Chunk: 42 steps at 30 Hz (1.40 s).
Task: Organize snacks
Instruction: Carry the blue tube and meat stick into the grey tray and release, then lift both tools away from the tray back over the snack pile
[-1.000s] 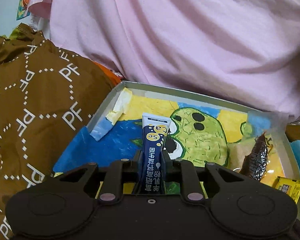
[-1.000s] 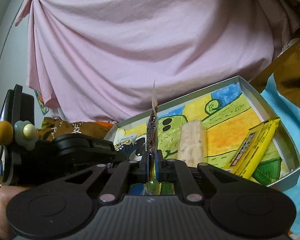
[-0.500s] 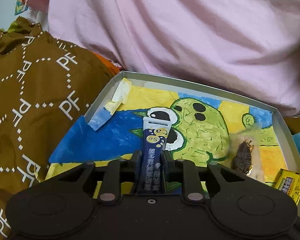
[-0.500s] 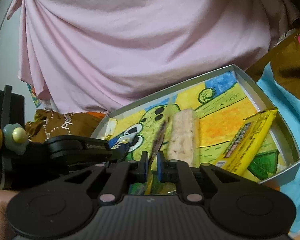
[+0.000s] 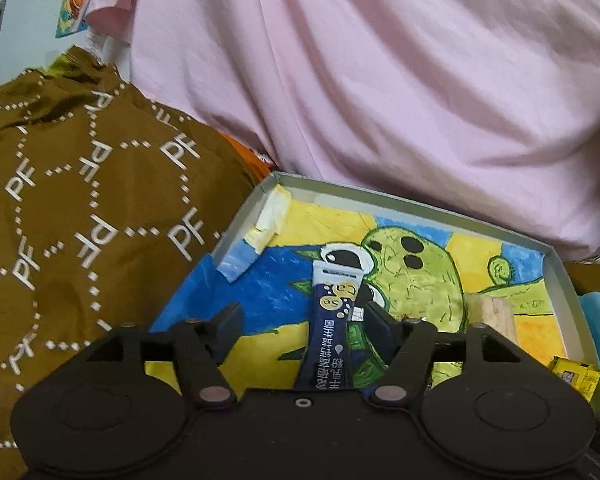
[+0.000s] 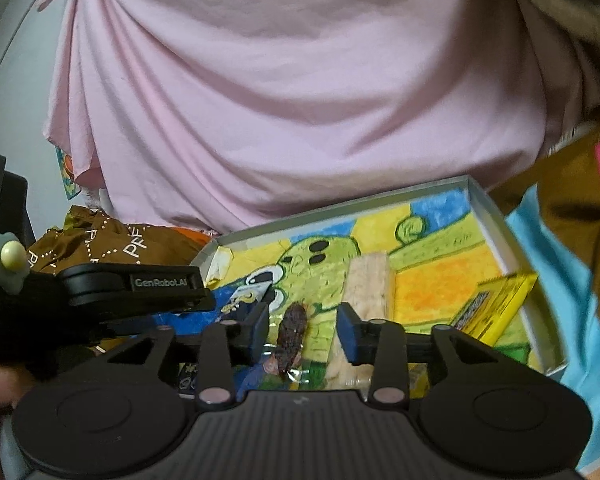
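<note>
The blue sachet (image 5: 336, 320) and dark snack packet (image 6: 290, 330), clamped one second ago, now lie released in the box (image 5: 420, 200). Both long axes point toward the box's far edge. Left gripper (image 5: 300, 320) and right gripper (image 6: 303, 330) jaws have just been opening; both stand apart.

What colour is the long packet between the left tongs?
Dark navy blue with yellow bubbles, white writing and a white top: the packet shows best in the left wrist view.
</note>
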Each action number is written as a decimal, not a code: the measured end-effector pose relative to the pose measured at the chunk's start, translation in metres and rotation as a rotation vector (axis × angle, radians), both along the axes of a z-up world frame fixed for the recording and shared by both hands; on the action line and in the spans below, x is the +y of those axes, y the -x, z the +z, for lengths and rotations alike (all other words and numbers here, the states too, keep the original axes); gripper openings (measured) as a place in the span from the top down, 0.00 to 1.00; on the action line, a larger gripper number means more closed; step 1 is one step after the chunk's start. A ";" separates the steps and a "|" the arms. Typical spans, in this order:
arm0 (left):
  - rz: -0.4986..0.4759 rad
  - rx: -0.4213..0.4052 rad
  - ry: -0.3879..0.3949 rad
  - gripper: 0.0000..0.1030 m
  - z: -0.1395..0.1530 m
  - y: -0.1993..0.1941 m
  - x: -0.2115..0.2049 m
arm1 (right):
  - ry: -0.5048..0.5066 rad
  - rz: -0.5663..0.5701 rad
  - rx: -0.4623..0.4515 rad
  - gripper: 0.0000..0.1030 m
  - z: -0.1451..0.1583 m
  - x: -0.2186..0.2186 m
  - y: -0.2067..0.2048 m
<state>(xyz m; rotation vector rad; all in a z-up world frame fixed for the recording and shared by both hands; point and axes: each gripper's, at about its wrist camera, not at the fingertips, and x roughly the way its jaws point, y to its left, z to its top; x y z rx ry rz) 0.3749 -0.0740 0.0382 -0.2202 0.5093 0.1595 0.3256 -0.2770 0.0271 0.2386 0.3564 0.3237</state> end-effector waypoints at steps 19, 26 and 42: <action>0.016 -0.097 -0.012 0.01 0.054 0.101 0.031 | 0.106 -0.001 -0.202 0.05 0.064 0.013 0.102; -0.016 -0.081 -0.028 0.01 0.057 0.142 0.034 | 0.141 -0.004 -0.267 0.00 0.077 0.012 0.143; -0.137 0.034 -0.046 0.01 0.012 0.229 0.041 | 0.149 -0.020 -0.120 0.00 0.037 -0.001 0.213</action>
